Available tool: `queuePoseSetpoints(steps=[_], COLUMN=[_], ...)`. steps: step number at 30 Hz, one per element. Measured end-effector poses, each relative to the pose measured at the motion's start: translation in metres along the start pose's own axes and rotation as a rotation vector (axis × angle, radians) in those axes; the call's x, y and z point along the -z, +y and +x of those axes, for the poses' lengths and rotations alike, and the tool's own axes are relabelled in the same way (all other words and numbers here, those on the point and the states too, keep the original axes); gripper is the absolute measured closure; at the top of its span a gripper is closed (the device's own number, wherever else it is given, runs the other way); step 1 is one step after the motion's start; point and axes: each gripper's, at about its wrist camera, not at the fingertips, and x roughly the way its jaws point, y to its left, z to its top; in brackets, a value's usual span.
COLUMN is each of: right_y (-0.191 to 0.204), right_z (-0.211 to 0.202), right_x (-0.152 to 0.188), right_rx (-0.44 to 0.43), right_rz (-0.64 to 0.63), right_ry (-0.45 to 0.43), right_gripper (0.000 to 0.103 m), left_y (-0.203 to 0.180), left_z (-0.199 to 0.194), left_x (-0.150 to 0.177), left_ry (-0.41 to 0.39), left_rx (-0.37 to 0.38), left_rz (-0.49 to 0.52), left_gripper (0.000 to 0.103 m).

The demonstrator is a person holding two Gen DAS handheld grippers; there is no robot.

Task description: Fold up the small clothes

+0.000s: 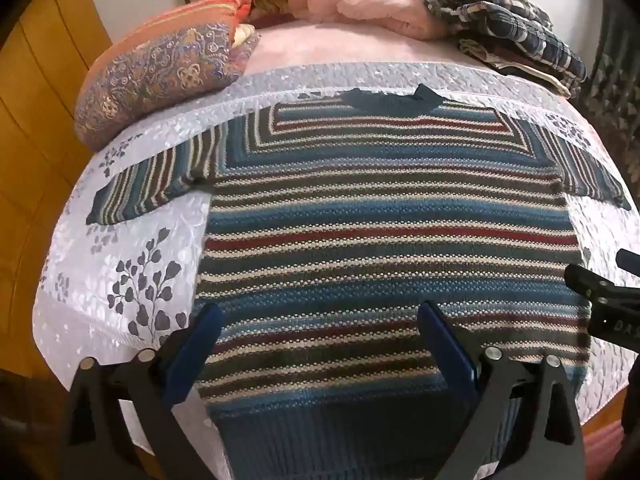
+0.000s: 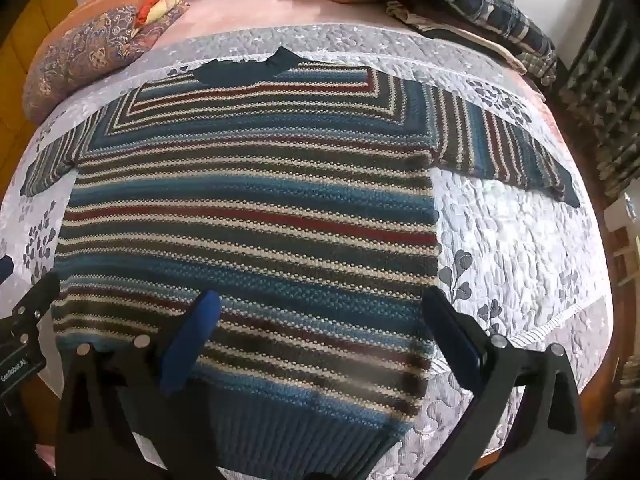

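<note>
Knitted wool in blue, red, cream and grey stripes makes up the short-sleeved sweater [image 1: 384, 216], which is spread flat and face up on the pale floral quilted bed cover [image 1: 132, 264]. No fold is seen yet, so the whole task is judged to remain. On the left, the left gripper [image 1: 320, 344] is held above the hem, fingers [image 1: 192, 352] wide apart and empty. On the right, the right gripper [image 2: 324, 332] is likewise spread and holding nothing. Both sleeves are laid outward, collar farthest away.
</note>
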Motion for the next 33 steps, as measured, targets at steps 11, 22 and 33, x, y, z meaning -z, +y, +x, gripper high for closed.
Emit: queuePoseSetpoints(steps=[11,22,33], right_y=[-0.009,-0.007,-0.005], right_z=[0.005,0.005,0.002], right_x=[-0.01,-0.001,-0.001], right_rx=[0.009,0.024,0.02], right_rz=[0.011,0.001,-0.008], right_ry=[0.025,0.008,-0.002], right_gripper=[0.003,0.003,0.003], left_y=[0.006,0.007,0.011], left_z=[0.002,0.004,0.007], left_x=[0.003,0.004,0.004], left_ry=[0.005,-0.003,0.002], left_rx=[0.008,0.0,0.001], left_rz=[-0.009,-0.015,-0.011], left_gripper=[0.005,0.005,0.005])
